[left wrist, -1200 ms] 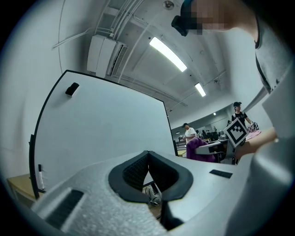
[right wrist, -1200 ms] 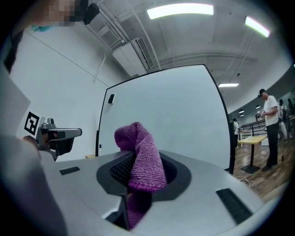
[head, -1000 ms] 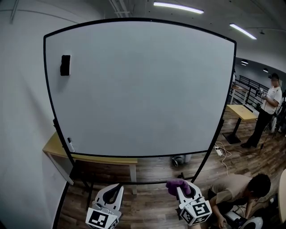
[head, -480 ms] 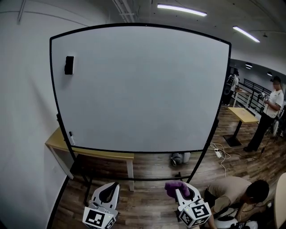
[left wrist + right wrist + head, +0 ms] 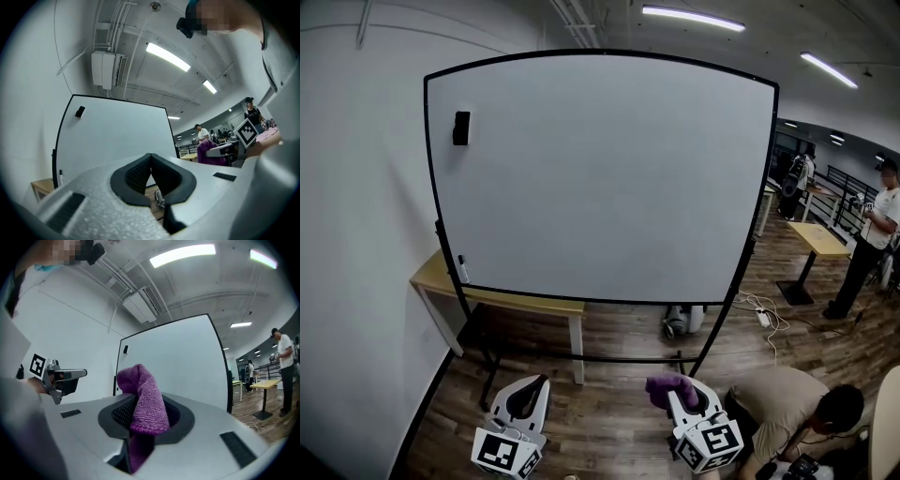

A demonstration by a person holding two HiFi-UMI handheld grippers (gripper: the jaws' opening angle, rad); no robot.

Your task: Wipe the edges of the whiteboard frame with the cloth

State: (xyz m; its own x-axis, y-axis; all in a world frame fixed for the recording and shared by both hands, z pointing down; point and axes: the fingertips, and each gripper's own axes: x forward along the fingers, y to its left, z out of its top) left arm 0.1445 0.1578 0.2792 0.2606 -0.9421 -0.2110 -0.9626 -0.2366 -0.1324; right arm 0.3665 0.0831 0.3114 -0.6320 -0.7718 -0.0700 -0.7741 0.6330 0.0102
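A large whiteboard [image 5: 609, 169] with a thin black frame [image 5: 431, 159] stands on a black stand in front of me, also in the left gripper view as the whiteboard [image 5: 112, 136] and in the right gripper view as the whiteboard [image 5: 173, 366]. My right gripper [image 5: 684, 398] is low at the bottom centre, well short of the board, shut on a purple cloth [image 5: 668, 388] that sticks up from its jaws; the same cloth [image 5: 143, 404] fills the right gripper view. My left gripper [image 5: 525, 398] hangs at the bottom left, shut with nothing in it.
A black eraser [image 5: 461, 127] sticks on the board's upper left. A wooden table [image 5: 502, 300] stands behind the stand. A person [image 5: 792, 403] crouches on the floor at the lower right. Another person [image 5: 870, 244] stands far right by a yellow table [image 5: 820, 239]. Cables [image 5: 764, 314] lie on the floor.
The view has shifted so the whiteboard sits further right in the frame. Both grippers keep about the same low places, the right still shut on the cloth.
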